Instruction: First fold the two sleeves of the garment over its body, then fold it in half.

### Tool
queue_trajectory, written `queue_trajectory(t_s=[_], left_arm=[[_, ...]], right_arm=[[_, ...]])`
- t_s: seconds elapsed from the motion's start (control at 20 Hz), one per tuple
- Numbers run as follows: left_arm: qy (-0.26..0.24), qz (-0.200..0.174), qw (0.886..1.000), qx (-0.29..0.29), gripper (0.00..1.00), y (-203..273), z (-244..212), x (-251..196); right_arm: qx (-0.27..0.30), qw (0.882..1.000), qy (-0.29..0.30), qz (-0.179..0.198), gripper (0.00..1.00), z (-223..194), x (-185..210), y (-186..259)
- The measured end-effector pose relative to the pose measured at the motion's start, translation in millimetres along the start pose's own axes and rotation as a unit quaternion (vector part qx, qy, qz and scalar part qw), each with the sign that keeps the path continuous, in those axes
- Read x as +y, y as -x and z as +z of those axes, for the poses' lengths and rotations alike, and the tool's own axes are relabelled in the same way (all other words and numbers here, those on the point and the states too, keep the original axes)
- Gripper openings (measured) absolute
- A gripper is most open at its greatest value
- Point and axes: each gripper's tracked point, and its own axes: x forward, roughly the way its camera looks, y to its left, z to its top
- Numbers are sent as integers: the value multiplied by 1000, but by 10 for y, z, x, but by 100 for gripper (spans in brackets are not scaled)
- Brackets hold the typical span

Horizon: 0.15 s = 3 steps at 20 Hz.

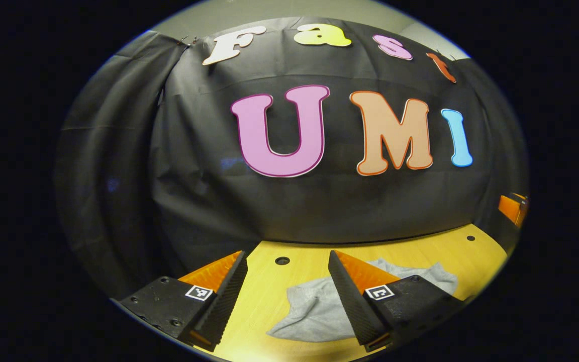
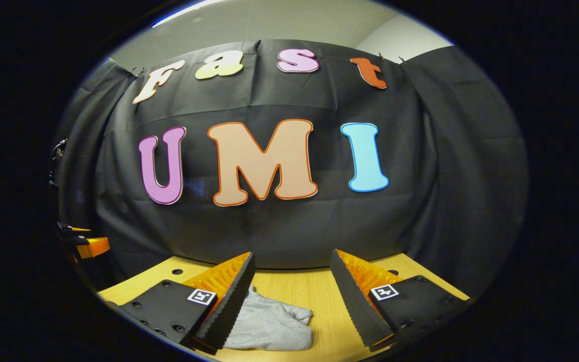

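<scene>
Presently, a grey garment (image 1: 319,306) is seen lying crumpled on the wooden table (image 1: 279,286), low in both views and near the front edge. It is not spread flat; sleeves and body cannot be told apart from the folds visible.

Left gripper (image 1: 289,296): the fingers are held wide apart with nothing between them, and no contact with the cloth is observed. Right gripper (image 2: 294,301): the fingers are likewise spread and hold nothing, above the table.

Handling, as judged: the cloth is taken to be light, soft and limp, with no stiffness to hold a shape. It is expected to sag and bunch when lifted and to drag across the wood without slipping from a firm pinch. No fragility is anticipated. A hold at a cuff or hem edge, one layer only, is judged best; a pinch into the heaped middle is likely to gather several layers together.

Differences between views: in the left gripper view the garment is seen partly behind that gripper's right-hand finger, extending beyond it, and round holes (image 1: 282,261) in the table are visible. In the right gripper view the garment (image 2: 274,324) lies against the left-hand finger, with bare wood under the gap. Part of the other gripper is noted at each view's margin.
</scene>
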Motion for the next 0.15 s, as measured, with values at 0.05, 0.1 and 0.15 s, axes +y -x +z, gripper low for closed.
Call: queue_trajectory(t_s=[0.05, 0.1, 0.15], left_arm=[[-3, -3, 1000, -4, 94, 15, 37, -25], [-7, -5, 1000, -8, 94, 20, 63, -28], [-11, -7, 1000, -11, 94, 36, 86, -39]], right_arm=[[-3, 1000, 2, 1, 96, 20, 19, 3], [-4, 1000, 5, 2, 96, 30, 38, 14], [-6, 1000, 8, 2, 96, 33, 57, 25]])
